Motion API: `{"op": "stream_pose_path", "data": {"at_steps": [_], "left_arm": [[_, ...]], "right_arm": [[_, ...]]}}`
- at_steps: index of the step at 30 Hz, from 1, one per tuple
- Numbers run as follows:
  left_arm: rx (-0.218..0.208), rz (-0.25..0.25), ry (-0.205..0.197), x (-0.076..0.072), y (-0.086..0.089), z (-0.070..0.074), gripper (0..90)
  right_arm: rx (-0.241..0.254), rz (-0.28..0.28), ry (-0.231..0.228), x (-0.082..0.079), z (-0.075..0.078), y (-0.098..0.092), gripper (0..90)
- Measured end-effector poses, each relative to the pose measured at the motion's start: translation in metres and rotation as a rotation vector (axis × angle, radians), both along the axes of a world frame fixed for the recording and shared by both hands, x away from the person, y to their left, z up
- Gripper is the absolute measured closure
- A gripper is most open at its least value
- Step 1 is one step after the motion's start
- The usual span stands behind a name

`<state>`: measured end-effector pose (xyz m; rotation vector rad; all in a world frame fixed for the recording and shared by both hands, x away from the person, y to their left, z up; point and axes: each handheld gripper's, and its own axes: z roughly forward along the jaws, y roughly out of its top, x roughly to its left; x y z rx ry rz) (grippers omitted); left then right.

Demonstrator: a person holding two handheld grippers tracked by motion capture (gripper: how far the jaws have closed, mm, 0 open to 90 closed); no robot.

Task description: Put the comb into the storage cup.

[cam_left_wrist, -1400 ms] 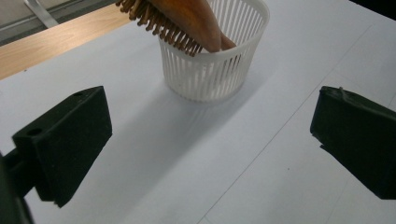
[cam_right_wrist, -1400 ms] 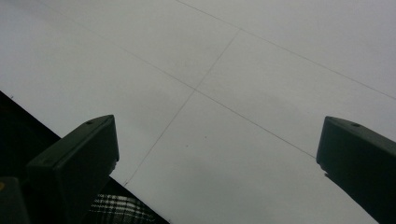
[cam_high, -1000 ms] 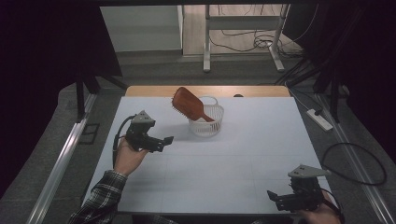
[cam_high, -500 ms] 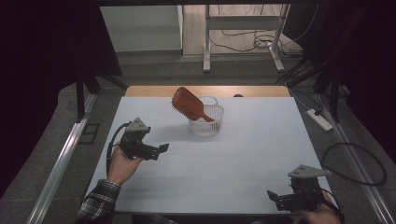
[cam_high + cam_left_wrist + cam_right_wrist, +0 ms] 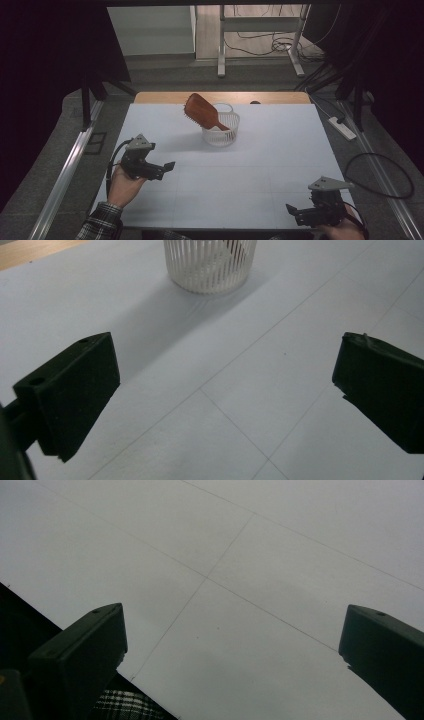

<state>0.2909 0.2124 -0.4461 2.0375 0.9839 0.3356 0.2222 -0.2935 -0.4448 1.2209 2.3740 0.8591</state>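
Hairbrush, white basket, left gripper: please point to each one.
hairbrush (image 5: 200, 111), high view, on its brown paddle head.
white basket (image 5: 210, 265), left gripper view, on its slatted wall.
left gripper (image 5: 169, 166), high view, between its open jaw tips.

Only the white basket (image 5: 220, 129) with its hairbrush (image 5: 202, 111) interrupts the table (image 5: 260, 165).

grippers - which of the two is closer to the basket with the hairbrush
The left gripper: it sits partway up the table, facing the white basket, while the right gripper stays at the near edge.
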Motion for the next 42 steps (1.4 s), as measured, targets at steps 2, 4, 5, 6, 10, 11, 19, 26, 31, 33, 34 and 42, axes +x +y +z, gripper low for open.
{"op": "stream_pose_path", "data": {"at_steps": [2,4,5,6,10,11,19,26,31,33,34,42], "left_arm": [[0.001,0.002,0.003,-0.003,0.002,0.000,0.0],[-0.004,0.003,0.007,-0.006,0.004,-0.001,0.0],[-0.004,0.003,0.007,-0.006,0.004,-0.001,0.0],[-0.003,0.002,0.006,-0.007,0.005,-0.001,0.0],[0.000,0.009,0.003,-0.012,0.008,-0.001,0.0],[0.007,0.009,0.002,-0.015,0.009,-0.001,0.0],[0.025,0.021,0.001,-0.026,0.014,-0.003,0.0],[0.039,0.032,0.002,-0.036,0.019,-0.005,0.0],[0.049,0.038,0.004,-0.043,0.023,-0.007,0.0],[0.051,0.043,0.005,-0.046,0.025,-0.008,0.0],[0.053,0.045,0.007,-0.047,0.026,-0.009,0.0],[0.085,0.059,0.011,-0.060,0.030,-0.013,0.0]], "right_arm": [[0.000,0.001,-0.001,0.000,0.000,0.000,0.0],[-0.001,0.000,-0.001,0.000,0.000,0.000,0.0],[-0.001,0.000,-0.001,0.000,0.000,0.000,0.0],[0.000,0.000,-0.001,0.000,0.000,0.000,0.0],[0.001,-0.002,-0.002,0.000,0.000,0.000,0.0],[0.001,-0.002,-0.003,0.000,0.000,0.000,0.0],[-0.001,-0.003,-0.004,0.000,0.000,0.000,0.0],[-0.003,-0.003,-0.004,0.000,0.000,0.000,0.0],[-0.003,-0.003,-0.005,0.000,0.000,0.000,0.0],[-0.004,-0.004,-0.006,0.000,0.000,0.000,0.0],[-0.002,-0.005,-0.007,-0.001,0.000,0.000,0.0],[-0.001,-0.009,-0.012,-0.001,0.001,0.000,0.0]]}}
